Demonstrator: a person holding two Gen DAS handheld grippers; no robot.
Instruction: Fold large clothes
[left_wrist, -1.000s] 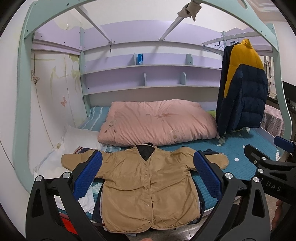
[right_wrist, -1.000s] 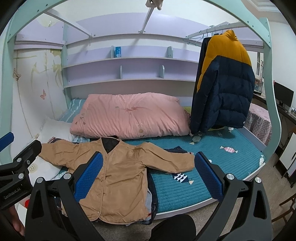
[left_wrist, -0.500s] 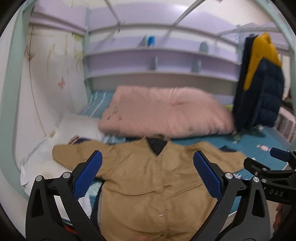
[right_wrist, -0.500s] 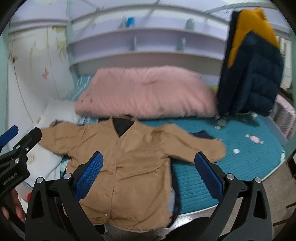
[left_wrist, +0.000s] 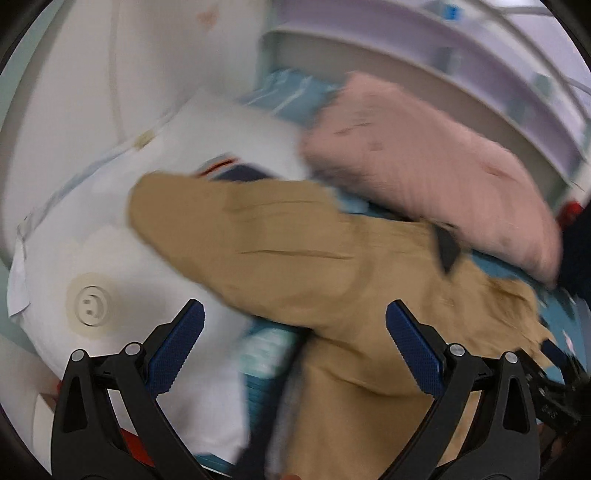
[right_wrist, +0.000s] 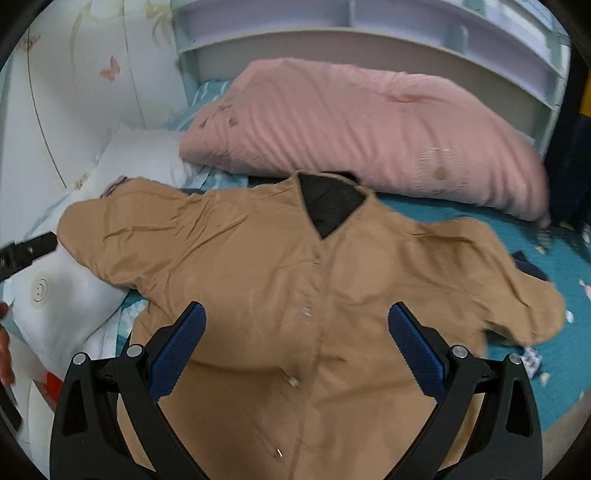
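A tan button-front jacket with a black lining at the neck lies flat on the bed, front up, sleeves spread. My right gripper is open and empty, hovering over the jacket's chest. My left gripper is open and empty, just short of the jacket's left sleeve, which stretches over a white pillow. The left wrist view is blurred.
A pink quilt lies behind the jacket. A white pillow with a smiley print sits at the left. The teal mattress shows at the right. Other dark clothes lie under the jacket. Shelves run along the back wall.
Both grippers have moved down and forward, close over the jacket. The left one swung left toward the sleeve. Both stay open.
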